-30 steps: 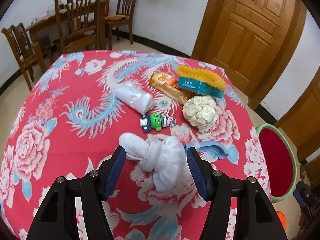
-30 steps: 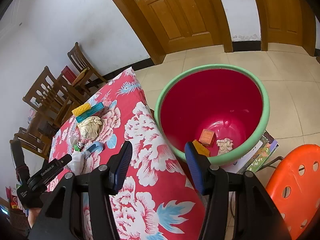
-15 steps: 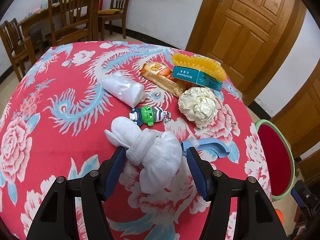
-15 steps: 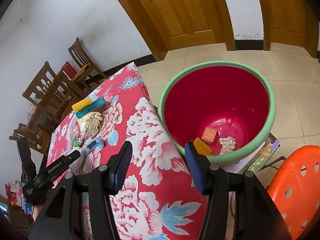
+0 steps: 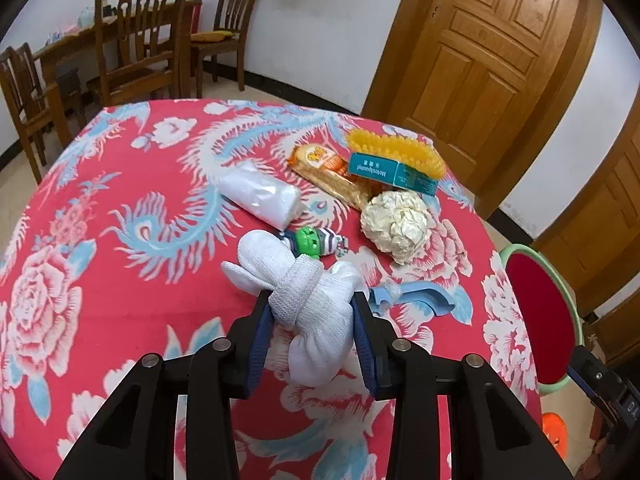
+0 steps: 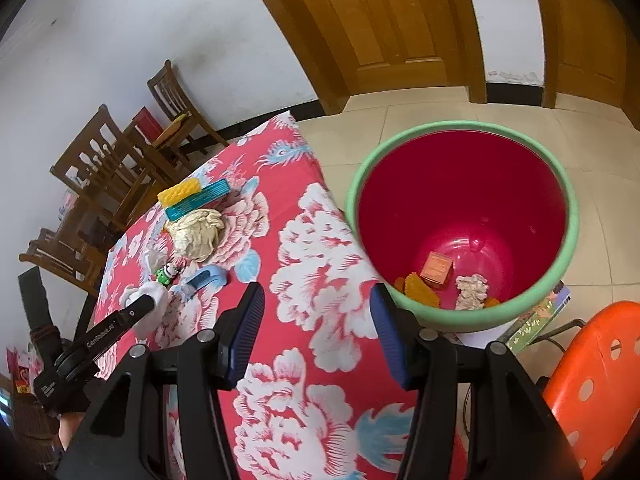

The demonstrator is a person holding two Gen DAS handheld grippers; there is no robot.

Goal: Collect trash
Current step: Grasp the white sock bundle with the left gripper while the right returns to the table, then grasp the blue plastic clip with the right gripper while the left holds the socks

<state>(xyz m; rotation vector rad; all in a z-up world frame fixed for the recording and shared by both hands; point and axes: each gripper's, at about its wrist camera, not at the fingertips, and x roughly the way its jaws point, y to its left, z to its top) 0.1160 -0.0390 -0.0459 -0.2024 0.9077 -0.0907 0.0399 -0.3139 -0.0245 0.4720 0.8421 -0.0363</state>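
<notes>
A white knotted cloth (image 5: 280, 264) lies on the red flowered tablecloth (image 5: 120, 272). My left gripper (image 5: 312, 308) has its jaws closing on the cloth, and both blue pads press its sides. Behind it lie a green toy (image 5: 312, 240), a crumpled paper ball (image 5: 396, 226), a white plastic bag (image 5: 260, 194), a snack wrapper (image 5: 328, 172), a teal box (image 5: 390, 172) and a yellow brush (image 5: 396, 150). My right gripper (image 6: 317, 294) is open and holds nothing, above the table's edge beside the red bin (image 6: 560, 184). The bin holds an orange box (image 6: 436, 270) and crumpled paper (image 6: 472, 288).
A blue plastic piece (image 5: 420, 294) lies right of the cloth. An orange stool (image 6: 592, 380) and a booklet (image 6: 540, 316) sit on the floor by the bin. Wooden chairs (image 5: 140, 40) stand beyond the table's far side, and wooden doors (image 5: 480, 60) behind it.
The left jaws have come together from wide apart onto the white knotted cloth. The right gripper drifted a little sideways by the bin, still open.
</notes>
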